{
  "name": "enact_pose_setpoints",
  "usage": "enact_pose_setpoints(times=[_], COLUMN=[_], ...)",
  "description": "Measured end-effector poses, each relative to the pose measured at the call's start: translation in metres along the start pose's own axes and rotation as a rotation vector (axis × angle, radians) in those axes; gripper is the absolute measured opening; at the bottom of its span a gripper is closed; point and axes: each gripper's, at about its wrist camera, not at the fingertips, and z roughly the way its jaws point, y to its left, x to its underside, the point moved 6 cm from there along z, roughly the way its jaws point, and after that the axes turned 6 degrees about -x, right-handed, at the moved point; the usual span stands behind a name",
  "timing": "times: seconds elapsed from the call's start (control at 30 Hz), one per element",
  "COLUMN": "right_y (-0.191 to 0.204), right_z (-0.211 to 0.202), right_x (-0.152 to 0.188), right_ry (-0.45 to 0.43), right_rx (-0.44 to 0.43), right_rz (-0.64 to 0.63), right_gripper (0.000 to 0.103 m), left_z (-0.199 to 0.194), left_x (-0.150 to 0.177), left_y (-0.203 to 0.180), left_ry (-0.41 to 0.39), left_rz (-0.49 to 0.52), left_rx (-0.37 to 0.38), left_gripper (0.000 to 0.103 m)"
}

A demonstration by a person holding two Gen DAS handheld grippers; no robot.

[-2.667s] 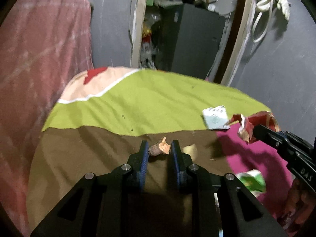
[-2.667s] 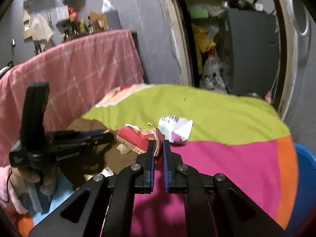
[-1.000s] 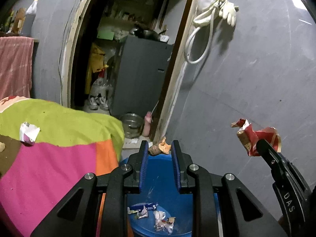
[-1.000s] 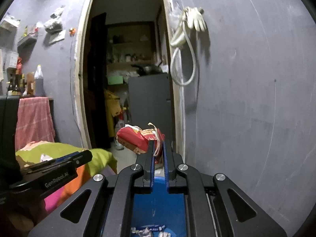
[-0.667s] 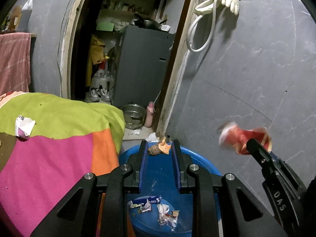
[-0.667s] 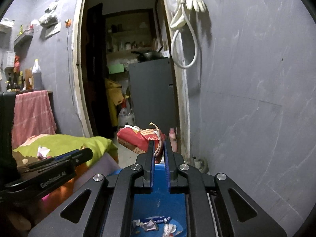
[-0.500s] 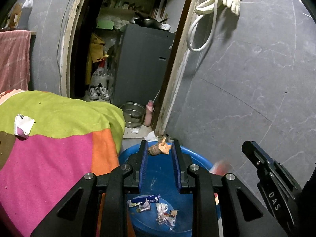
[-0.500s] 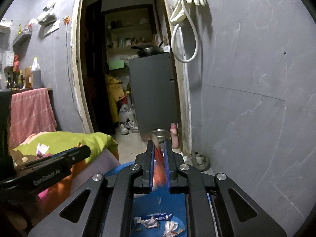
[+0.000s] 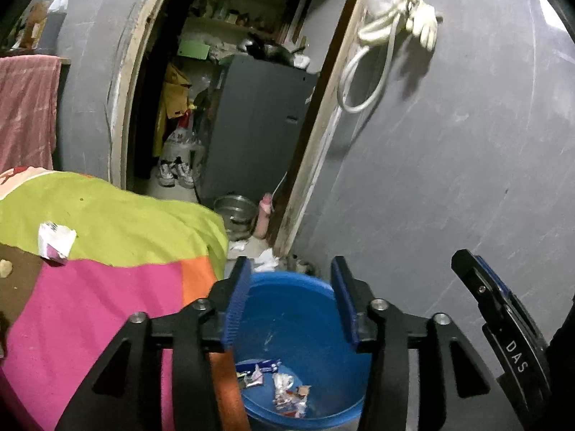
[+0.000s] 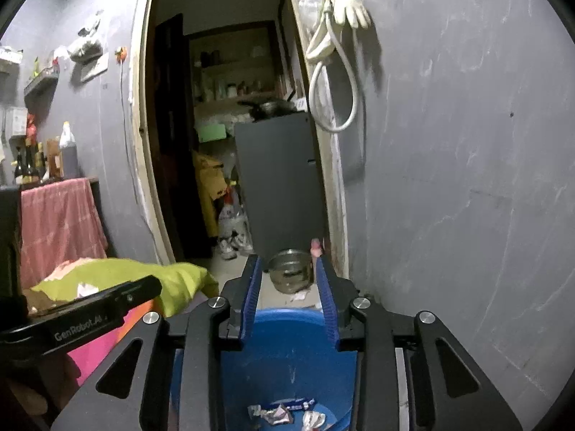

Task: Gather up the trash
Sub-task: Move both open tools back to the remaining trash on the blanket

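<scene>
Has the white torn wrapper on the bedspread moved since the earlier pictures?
No. The white wrapper sits on the same green-pink colour boundary of the bedspread as before.

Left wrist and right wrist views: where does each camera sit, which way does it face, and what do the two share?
Left wrist: sits on the left gripper, looking forward and down over the blue tub toward the doorway; its fingers are opening, nothing between them; the right gripper shows at the right edge.
Right wrist: sits on the right gripper, facing the doorway above the tub; fingers opening, empty; the left gripper shows at left.
Shared: tub, wrappers in it, steel pot, hanging glove.
</scene>
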Motion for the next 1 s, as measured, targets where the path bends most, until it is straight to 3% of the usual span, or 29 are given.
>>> enact_pose_setpoints(times=[0.03, 0.23, 0.33, 0.43, 0.57, 1.0], right_y=[0.002, 0.023, 0.041, 0.061, 0.095, 0.193], right_z=[-0.005, -0.030, -0.043, -0.053, -0.065, -0.075], right_x=[-0.005, -0.036, -0.051, -0.061, -0.071, -0.052], right_ry=[-0.017, -0.095, -0.138, -0.167, -0.205, -0.225], right_rx=[-0.001, -0.022, -0.047, -0.078, -0.127, -0.277], right_rz=[-0.002, -0.018, -0.023, -0.033, -0.040, -0.073], right_gripper=[0.044, 0.058, 0.078, 0.085, 0.101, 0.103], left_z=[-0.008, -0.059, -0.086, -0.113, -0.148, -0.224], left_x=[-0.005, -0.034, -0.047, -0.055, -0.060, -0.036], left_y=[0.002, 0.022, 0.038, 0.058, 0.086, 0.183], left_ry=[-0.015, -0.107, -0.147, -0.187, -0.230, -0.270], left_rz=[-0.005, -0.010, -0.010, -0.008, -0.002, -0.013], left_rx=[0.000, -0.010, -0.030, -0.060, -0.099, -0.260], left_gripper=[0.048, 0.070, 0.082, 0.096, 0.098, 0.101])
